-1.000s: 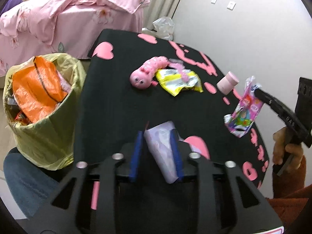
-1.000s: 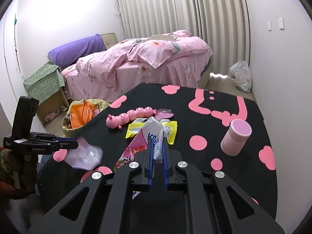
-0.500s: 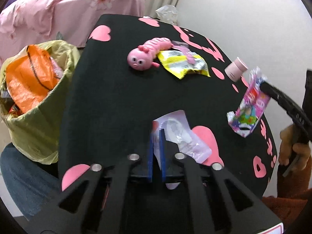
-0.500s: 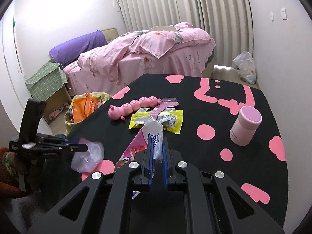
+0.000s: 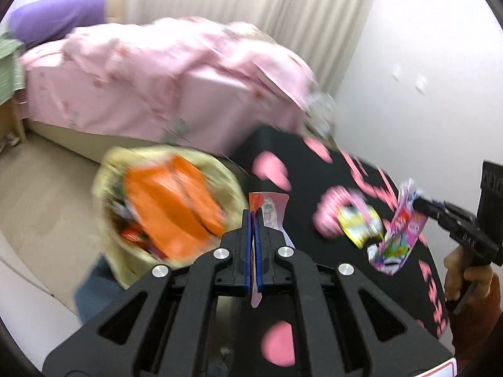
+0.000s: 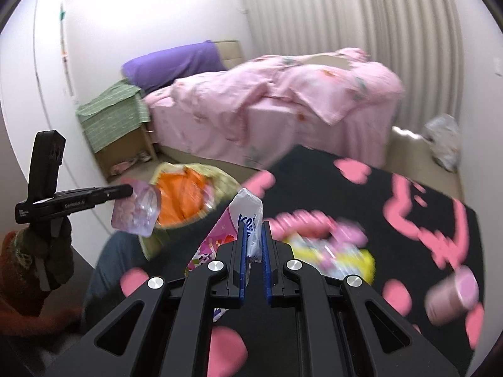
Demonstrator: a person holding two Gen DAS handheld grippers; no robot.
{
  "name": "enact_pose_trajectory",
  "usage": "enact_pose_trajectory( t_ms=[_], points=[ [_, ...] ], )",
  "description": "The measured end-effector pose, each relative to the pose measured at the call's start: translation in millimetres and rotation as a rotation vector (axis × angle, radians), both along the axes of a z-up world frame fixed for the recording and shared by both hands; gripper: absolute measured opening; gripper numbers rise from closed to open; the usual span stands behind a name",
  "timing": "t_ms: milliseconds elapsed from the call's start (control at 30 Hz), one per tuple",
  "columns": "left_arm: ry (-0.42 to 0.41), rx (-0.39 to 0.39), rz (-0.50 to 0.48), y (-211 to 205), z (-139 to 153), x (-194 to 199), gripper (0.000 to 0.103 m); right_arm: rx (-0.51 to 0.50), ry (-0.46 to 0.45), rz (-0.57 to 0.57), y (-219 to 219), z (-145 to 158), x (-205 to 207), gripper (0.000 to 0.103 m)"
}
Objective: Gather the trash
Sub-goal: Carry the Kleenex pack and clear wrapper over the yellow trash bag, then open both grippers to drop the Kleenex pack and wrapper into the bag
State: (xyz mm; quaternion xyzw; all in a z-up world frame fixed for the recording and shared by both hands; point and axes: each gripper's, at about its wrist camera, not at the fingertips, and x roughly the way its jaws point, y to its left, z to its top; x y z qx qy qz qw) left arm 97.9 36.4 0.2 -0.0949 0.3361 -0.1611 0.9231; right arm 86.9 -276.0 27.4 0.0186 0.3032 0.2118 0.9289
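My left gripper [image 5: 254, 216] is shut on a clear plastic wrapper [image 5: 270, 209] and holds it in the air beside the bin; the wrapper also shows in the right wrist view [image 6: 135, 212]. My right gripper [image 6: 253, 227] is shut on a colourful pink snack wrapper [image 6: 243, 216], lifted above the table; it shows in the left wrist view [image 5: 397, 232]. The trash bin [image 5: 169, 207], lined with a yellow-green bag and holding orange plastic, stands on the floor left of the black table [image 5: 308, 188].
A yellow snack packet [image 5: 360, 224] and a pink caterpillar toy [image 5: 330, 207] lie on the table. A pink cylindrical cup [image 6: 452, 295] stands at the table's right. A pink bed [image 6: 270, 113] is behind. A white bag [image 6: 443, 141] lies on the floor.
My left gripper has lifted the clear wrapper off the table and swung left toward the bin. My right gripper has followed leftward with the pink wrapper. Both views are motion-blurred.
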Motion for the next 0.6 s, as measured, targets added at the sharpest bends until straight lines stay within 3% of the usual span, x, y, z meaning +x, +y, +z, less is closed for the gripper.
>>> enact_pose_trajectory(
  t_ms=[167,333,500,600],
  points=[
    [-0.044,-0.066,0.124,48.2,7.9,25.4,0.002,0.004,0.039,0.084,66.3,-0.6,83.7,0.010],
    [-0.034,-0.072,0.123,61.8,-2.4,48.0,0.002,0.008,0.150,0.195,141.6,-21.8,155.9,0.010],
    [0.063,0.009,0.075,56.6,-46.1,90.3,0.002,0.039,0.312,0.321,199.7,-62.5,211.6,0.010],
    [0.168,0.058,0.059,52.8,-86.1,119.1,0.002,-0.037,0.404,0.369,219.5,-86.7,231.6,0.010]
  ],
)
